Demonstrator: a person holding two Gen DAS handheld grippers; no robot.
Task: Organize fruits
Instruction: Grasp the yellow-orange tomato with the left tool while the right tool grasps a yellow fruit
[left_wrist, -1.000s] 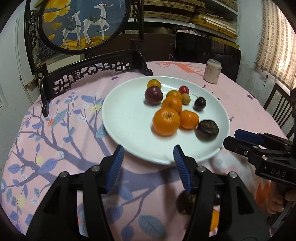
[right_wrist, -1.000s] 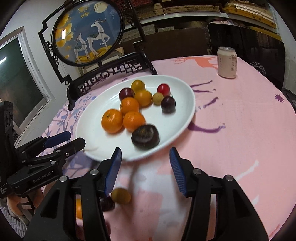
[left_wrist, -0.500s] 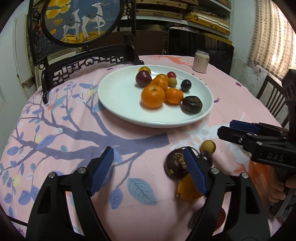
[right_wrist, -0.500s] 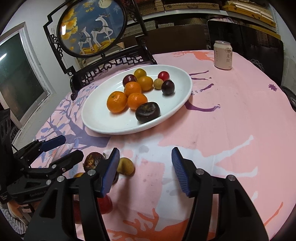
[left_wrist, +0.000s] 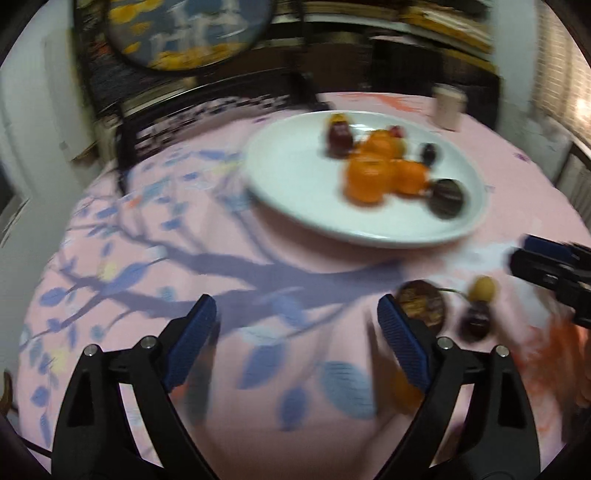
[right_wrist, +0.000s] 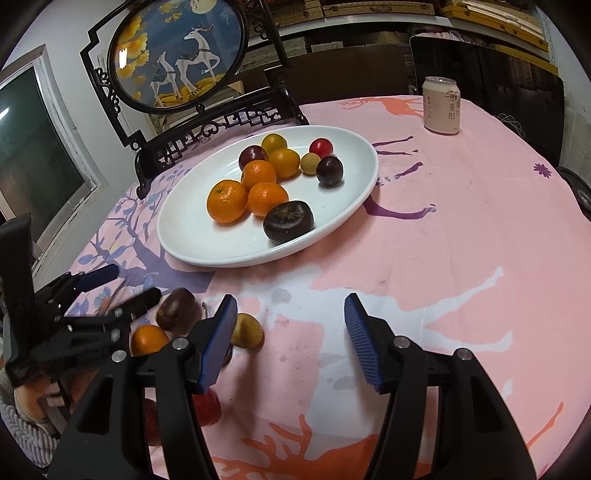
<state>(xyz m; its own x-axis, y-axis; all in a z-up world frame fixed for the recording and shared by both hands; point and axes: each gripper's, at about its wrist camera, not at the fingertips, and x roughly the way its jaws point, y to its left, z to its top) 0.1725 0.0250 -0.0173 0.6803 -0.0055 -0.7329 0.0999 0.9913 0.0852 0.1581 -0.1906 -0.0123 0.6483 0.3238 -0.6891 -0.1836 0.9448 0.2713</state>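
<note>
Right wrist: both tongs (right_wrist: 290, 326) agape, empty; loose fruit (right_wrist: 246, 329) beside; plate (right_wrist: 192, 229), can (right_wrist: 441, 105) beyond.

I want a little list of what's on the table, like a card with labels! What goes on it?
plate: white plate on the pink tablecloth
fruit on plate: oranges, a dark plum, a small red fruit, a dark wrinkled fruit, with others
fruit off plate: yellow fruit, brown fruit, orange, red fruit, near the table's front edge
can: drink can, upright, beyond the plate
left hand-held gripper: open, holding nothing
right hand-held gripper: open, holding nothing
left view: blurred
</note>
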